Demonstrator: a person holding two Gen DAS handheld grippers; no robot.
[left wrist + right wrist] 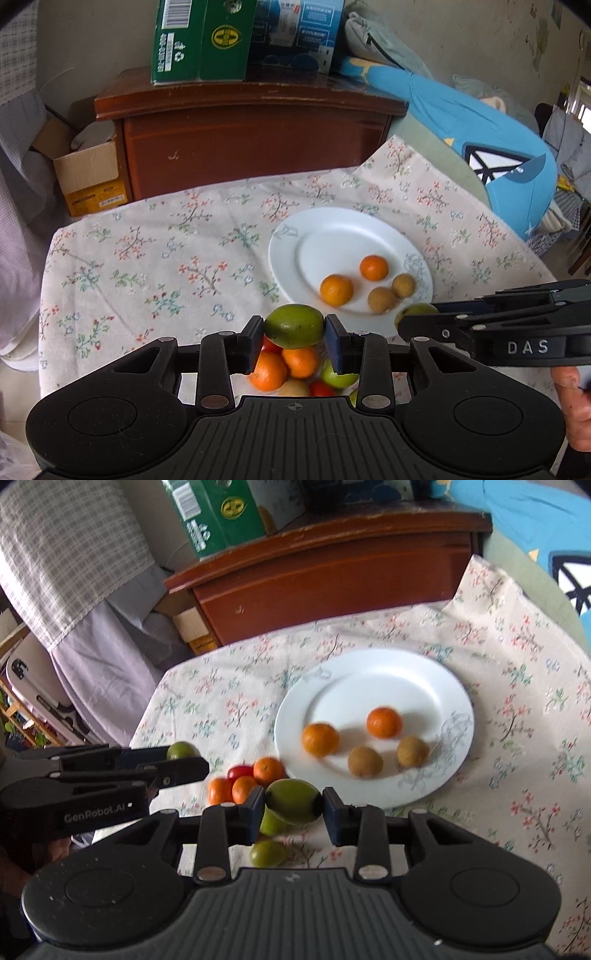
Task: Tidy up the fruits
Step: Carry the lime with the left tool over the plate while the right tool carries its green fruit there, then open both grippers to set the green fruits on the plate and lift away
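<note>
Fruits are split: L wrist view, a green fruit (294, 326) is clamped in the left gripper (294, 338) above a loose pile (291, 369); white plate (351, 258) w/ two oranges, two brown fruits lies beyond. R wrist view, another green fruit (293, 800) is pinched by the right gripper (294, 812), plate edge partly blocked; nightstand (332, 572) behind.

The left gripper (294, 328) hides part of the fruit pile (291, 369); the plate's 4 fruits (320, 739) are motion-blurred.

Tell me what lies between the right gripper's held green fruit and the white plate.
Nothing: in the right wrist view the green fruit sits just short of the white plate rim, only bare floral tablecloth between.
</note>
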